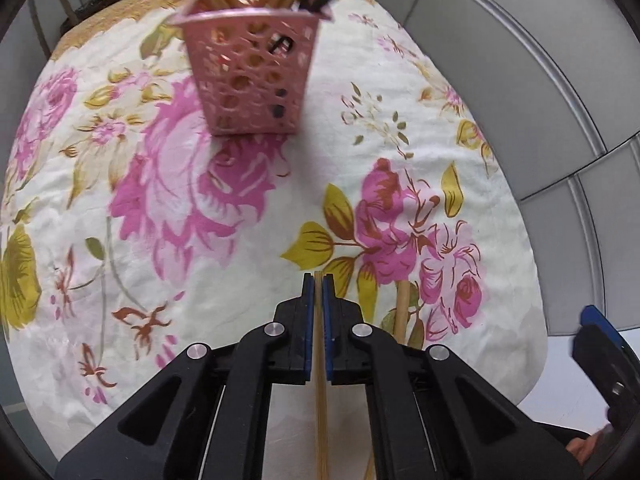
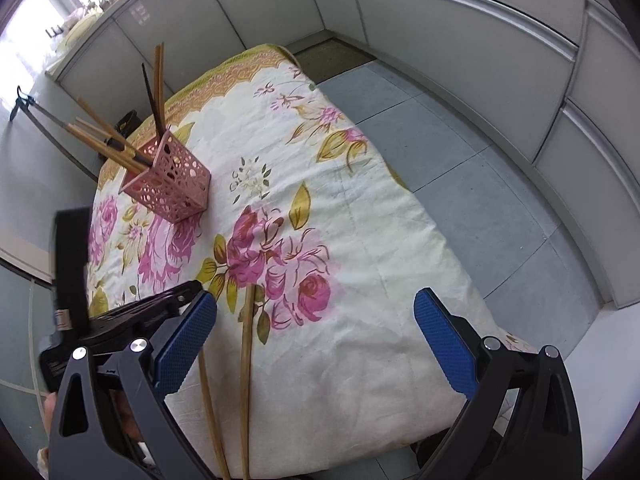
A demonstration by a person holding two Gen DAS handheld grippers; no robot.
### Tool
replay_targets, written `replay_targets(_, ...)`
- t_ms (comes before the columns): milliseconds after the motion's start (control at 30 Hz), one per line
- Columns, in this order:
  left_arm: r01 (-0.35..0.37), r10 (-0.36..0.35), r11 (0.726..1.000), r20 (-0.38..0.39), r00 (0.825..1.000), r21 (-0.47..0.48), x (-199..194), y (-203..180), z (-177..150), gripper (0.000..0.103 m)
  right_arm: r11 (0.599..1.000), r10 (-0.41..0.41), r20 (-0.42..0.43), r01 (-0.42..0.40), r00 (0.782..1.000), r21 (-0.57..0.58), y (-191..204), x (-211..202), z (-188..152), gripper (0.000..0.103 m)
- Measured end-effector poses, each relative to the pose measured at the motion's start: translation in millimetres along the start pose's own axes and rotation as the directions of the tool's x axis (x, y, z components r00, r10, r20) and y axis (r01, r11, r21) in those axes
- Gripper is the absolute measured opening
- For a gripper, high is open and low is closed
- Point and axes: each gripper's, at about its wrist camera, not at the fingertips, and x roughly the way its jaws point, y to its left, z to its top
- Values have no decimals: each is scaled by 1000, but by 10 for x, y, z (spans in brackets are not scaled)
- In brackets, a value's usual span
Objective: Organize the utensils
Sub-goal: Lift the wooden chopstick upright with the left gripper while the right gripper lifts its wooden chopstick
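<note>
Left gripper [image 1: 319, 280] jaws clamping bamboo chopstick [image 1: 320, 400], lengthwise toward pink holder [image 1: 250, 76]

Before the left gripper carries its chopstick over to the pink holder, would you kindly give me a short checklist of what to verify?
1. Left gripper shut on the held chopstick: ok.
2. Grip is firm enough for the lift: cannot tell.
3. Pink holder stands upright on the floral cloth: ok.
4. Room left in the holder among the chopsticks already inside: cannot tell.
5. Right gripper open, holding nothing: ok.
6. Second chopstick lying loose on the cloth for later: ok.
</note>
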Motion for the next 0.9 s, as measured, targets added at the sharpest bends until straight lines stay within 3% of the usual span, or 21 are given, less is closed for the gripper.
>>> replay_targets(167, 37, -33, 999, 136, 990, -30, -656, 274, -196, 3, 991, -94, -64, 87, 994, -97, 427, 359, -83, 74)
replay_targets(267, 49, -41, 998, 193, 980, -37, -905, 361, -230, 3, 980, -157, -62, 148, 986, -137, 635, 515, -110, 67)
replay_targets(400, 43, -33, 999, 252, 967, -32, -1066, 432, -188, 3, 961, -233, -113, 211, 966, -180, 849, 825, -196, 63)
replay_targets(433, 34, -25, 999, 266, 964, -28, -1124, 436, -206, 3, 956, -253, -143, 225, 957, -190, 865, 938, -232, 58)
replay_targets(467, 30, -22, 999, 281, 959, -24, -1181, 433, -218, 3, 958, -249, -102, 230, 963, -173, 871, 925, -240, 54)
replay_targets(500, 32, -24, 999, 297, 954, -20, -1231, 431, -222, 3, 955, -255, -94, 236, 962, -181, 887, 929, -240, 46)
replay_targets(533, 36, -29, 999, 316, 948, -16, -1295, 422, -224, 3, 959, -231, -101, 208, 968, -194, 908, 923, -238, 31)
replay_targets(567, 42, -35, 999, 338, 940, -13, -1368, 415, -223, 3, 956, -235, -104, 211, 966, -205, 923, 910, -241, 8)
replay_targets(733, 86, -79, 996, 478, 875, 8, -1806, 287, -191, 3, 969, -172, -49, 160, 984, -187, 822, 725, -318, 8)
replay_targets(900, 81, -80, 996, 613, 786, 26, -2255, 118, -136, 3, 974, -97, 145, 124, 985, -191, 711, 132, -331, 8)
